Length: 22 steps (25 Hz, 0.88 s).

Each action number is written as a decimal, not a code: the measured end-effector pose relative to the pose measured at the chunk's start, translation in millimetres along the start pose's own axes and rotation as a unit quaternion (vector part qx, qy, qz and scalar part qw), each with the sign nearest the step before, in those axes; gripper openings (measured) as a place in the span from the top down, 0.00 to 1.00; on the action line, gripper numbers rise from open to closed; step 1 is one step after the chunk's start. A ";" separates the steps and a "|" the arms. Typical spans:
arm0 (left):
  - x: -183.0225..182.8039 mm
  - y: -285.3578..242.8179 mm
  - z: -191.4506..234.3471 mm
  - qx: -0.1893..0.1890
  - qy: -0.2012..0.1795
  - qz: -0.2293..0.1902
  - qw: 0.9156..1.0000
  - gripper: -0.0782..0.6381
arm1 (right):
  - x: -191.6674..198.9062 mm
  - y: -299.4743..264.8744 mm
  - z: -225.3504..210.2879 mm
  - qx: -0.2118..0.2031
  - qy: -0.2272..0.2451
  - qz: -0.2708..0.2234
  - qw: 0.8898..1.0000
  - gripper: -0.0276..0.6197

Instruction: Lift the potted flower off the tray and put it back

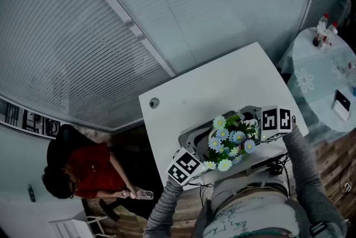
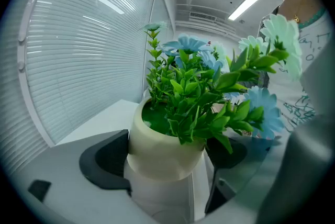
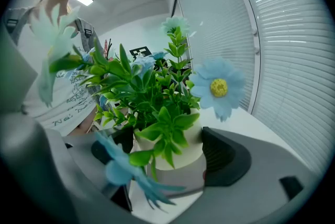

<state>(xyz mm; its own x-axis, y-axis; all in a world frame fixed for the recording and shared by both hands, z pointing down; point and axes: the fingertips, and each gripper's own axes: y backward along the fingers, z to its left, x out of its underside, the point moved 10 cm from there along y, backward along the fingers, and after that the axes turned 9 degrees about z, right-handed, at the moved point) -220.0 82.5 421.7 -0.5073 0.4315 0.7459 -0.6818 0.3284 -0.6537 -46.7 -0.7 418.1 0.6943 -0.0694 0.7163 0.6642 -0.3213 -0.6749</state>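
Jaws of left gripper (image 2: 167, 159) and right gripper (image 3: 165, 152) both clamping potted flower (image 1: 231, 139) over tray (image 1: 189, 138); lift step seemingly running; next move calling for lowering upright, then releasing.

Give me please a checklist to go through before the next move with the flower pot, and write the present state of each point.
1. Left gripper grips the pot: ok, its jaws sit against both sides.
2. Right gripper grips the pot: ok, its jaws sit against the pot wall.
3. Pot upright: ok in both gripper views.
4. Tray lies below the pot on the table: ok in the head view.
5. Pot base on the tray or lifted: cannot tell, the base is hidden.
6. Leaves free of the jaws: cannot tell, some hang in front of one jaw of each gripper.
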 end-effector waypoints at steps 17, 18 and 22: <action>-6.6 1.1 -2.7 0.002 0.011 -0.001 1.000 0.25 | -2.5 7.2 -0.8 -0.001 0.004 0.002 1.000 0.36; -6.2 0.0 -2.9 0.003 0.012 0.000 1.000 0.25 | -1.8 7.3 -1.1 -0.002 0.004 0.002 1.000 0.36; -7.0 -4.5 -3.7 -0.002 0.008 -0.005 1.000 0.25 | 3.0 7.9 -1.1 -0.004 0.005 0.000 1.000 0.36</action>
<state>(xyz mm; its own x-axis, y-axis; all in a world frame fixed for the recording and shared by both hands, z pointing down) -211.4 81.1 418.9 -0.4920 0.4413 0.7505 -0.6842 0.3370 -0.6467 -39.7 -4.5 415.1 0.6912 -0.0794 0.7183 0.6623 -0.3281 -0.6736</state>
